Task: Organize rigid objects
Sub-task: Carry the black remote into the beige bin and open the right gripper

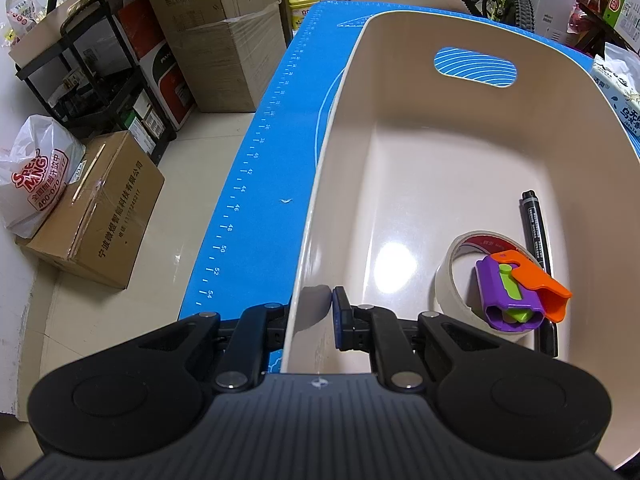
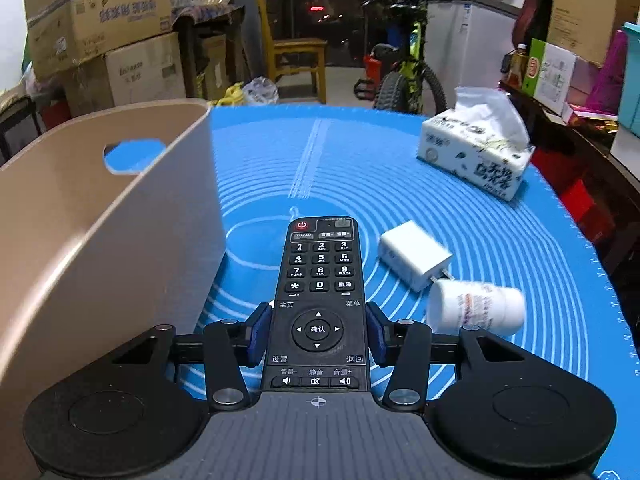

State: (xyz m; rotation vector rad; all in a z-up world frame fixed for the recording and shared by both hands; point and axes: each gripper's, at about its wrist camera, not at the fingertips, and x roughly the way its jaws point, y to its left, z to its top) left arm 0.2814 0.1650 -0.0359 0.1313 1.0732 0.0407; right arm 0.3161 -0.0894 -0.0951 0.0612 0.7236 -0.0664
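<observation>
A beige plastic bin point(image 1: 344, 92) stands on the blue mat point(image 1: 256, 168). Inside it lie a roll of clear tape point(image 1: 448, 280), a purple, green and orange toy point(image 1: 516, 288) and a black marker point(image 1: 534, 228). My left gripper point(image 1: 308, 316) is shut on the bin's near left wall, one finger outside, one inside. In the right wrist view my right gripper point(image 2: 318, 334) is shut on a black remote control point(image 2: 320, 280), held just right of the bin point(image 2: 100, 240). A white charger point(image 2: 414, 258) and a white bottle point(image 2: 476, 306) lie on the mat to its right.
A tissue pack point(image 2: 476, 152) sits at the mat's far right. Cardboard boxes point(image 1: 96, 212), a black rack point(image 1: 92, 76) and a plastic bag point(image 1: 36, 176) stand on the floor left of the table. A bicycle point(image 2: 404, 76) and a chair point(image 2: 296, 52) are beyond the table.
</observation>
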